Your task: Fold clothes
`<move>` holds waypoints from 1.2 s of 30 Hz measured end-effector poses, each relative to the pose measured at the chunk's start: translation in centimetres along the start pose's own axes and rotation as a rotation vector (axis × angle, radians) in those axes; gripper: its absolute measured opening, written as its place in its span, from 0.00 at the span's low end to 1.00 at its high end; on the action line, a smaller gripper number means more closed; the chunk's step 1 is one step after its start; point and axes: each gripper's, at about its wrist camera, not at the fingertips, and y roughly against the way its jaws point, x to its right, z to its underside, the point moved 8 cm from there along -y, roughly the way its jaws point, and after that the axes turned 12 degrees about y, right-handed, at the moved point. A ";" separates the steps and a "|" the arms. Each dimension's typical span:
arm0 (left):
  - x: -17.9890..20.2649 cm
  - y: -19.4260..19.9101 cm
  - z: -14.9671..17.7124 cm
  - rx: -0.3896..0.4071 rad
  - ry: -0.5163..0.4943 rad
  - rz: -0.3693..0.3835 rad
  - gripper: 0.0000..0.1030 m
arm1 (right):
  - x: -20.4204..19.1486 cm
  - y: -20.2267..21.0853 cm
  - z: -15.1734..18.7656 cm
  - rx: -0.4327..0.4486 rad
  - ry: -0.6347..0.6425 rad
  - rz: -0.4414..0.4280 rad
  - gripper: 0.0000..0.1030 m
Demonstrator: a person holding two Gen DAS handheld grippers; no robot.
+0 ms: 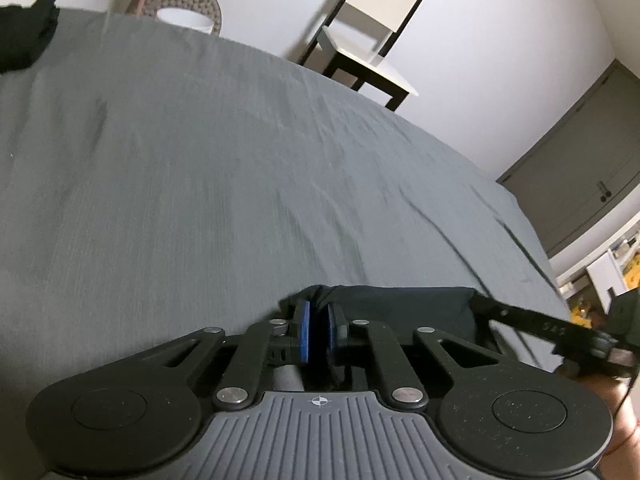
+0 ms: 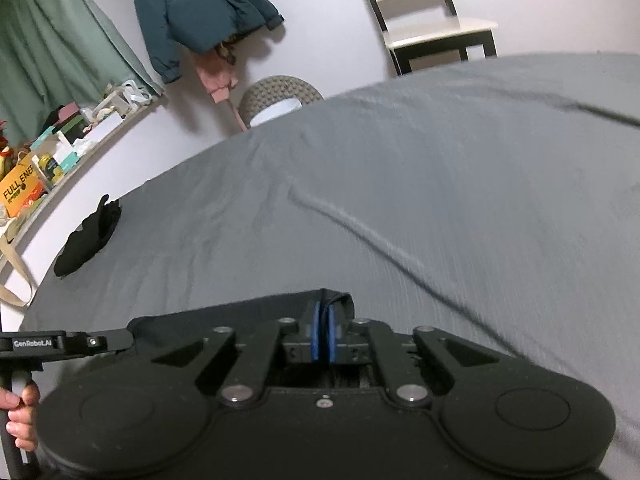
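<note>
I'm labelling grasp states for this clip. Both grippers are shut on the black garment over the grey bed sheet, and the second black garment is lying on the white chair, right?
Not quite. The second black garment lies on the grey bed sheet near its far edge, as the right wrist view shows; the white chair seat is bare. Left gripper and right gripper are shut on the black garment.

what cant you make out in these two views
- Left wrist view: most of the black garment is hidden behind the left gripper; its type is unclear.
- Right wrist view: the right gripper covers the same garment.
- Black clothing pile: too small to identify.
- Grey bedsheet: motion-blurred.
</note>
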 end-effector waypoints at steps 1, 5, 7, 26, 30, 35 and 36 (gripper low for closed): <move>0.0 0.1 -0.1 -0.003 0.002 0.002 0.07 | 0.1 0.1 0.0 0.007 -0.011 -0.002 0.18; -0.1 1.2 -0.3 -0.011 0.026 0.019 0.11 | 0.9 1.6 -0.5 0.036 -0.044 -0.017 0.38; 0.0 2.3 0.1 -0.012 0.046 0.052 0.12 | 1.1 2.3 -0.3 0.029 -0.063 -0.043 0.42; 4.5 4.0 9.1 -0.106 -0.530 -0.150 0.59 | -2.4 6.6 5.7 -0.171 0.203 0.103 0.39; 4.4 3.2 9.9 -0.130 -0.587 -0.214 0.45 | -2.7 6.5 6.2 -0.183 0.255 0.103 0.34; 4.4 2.0 11.1 -0.171 -0.671 -0.283 0.30 | -3.1 6.1 6.6 -0.198 0.310 0.123 0.30; 4.6 2.0 11.3 -0.171 -0.678 -0.287 0.28 | -3.2 6.0 6.6 -0.196 0.313 0.116 0.25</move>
